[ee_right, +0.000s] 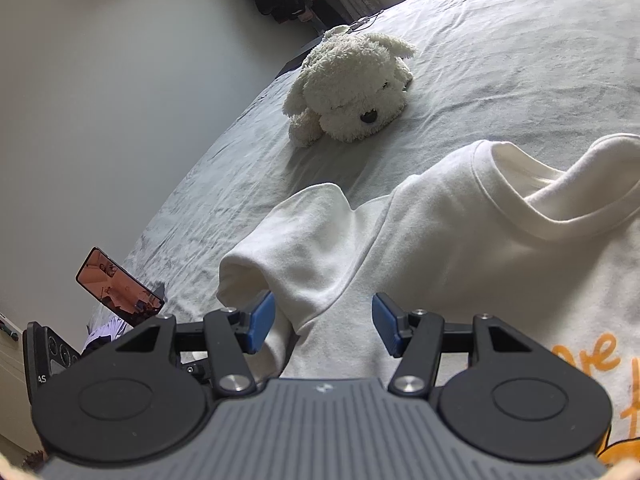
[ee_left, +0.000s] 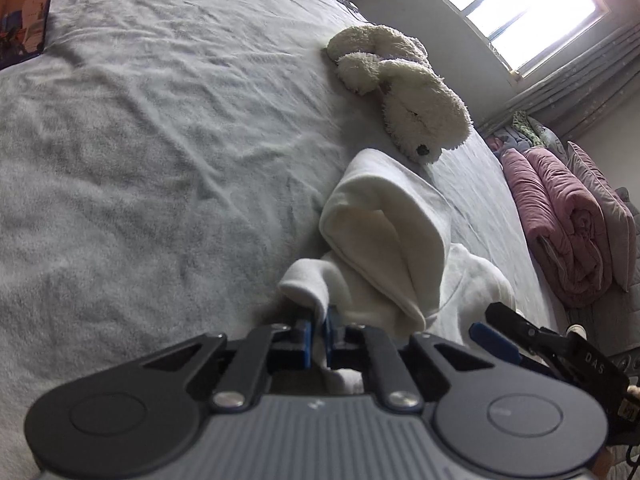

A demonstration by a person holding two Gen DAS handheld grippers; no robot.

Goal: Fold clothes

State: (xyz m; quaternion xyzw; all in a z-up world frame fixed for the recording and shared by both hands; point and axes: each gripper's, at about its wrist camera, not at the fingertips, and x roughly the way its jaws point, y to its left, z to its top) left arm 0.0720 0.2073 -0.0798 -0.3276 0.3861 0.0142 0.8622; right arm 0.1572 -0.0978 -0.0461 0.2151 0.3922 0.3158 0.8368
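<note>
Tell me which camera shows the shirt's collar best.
The right wrist view: the shirt lies spread below it and the ribbed collar shows as an open loop. The left wrist view shows only bunched white cloth rising from the left gripper, with no collar to make out.

Left wrist view: the white capitals "DAS" run along the black body of the right tool [ee_left: 496, 336], at the lower right of the frame; a small tag [ee_left: 628, 411] beside them carries marks too small to read.

Right wrist view: the white letters "AS" stand at the edge of a black device [ee_right: 44, 360] at the lower left, the rest of the word cut off. Orange handwritten-style lettering [ee_right: 592, 356] is printed on the white T-shirt [ee_right: 460, 240]; only "re" and part of a further letter below can be made out.
</note>
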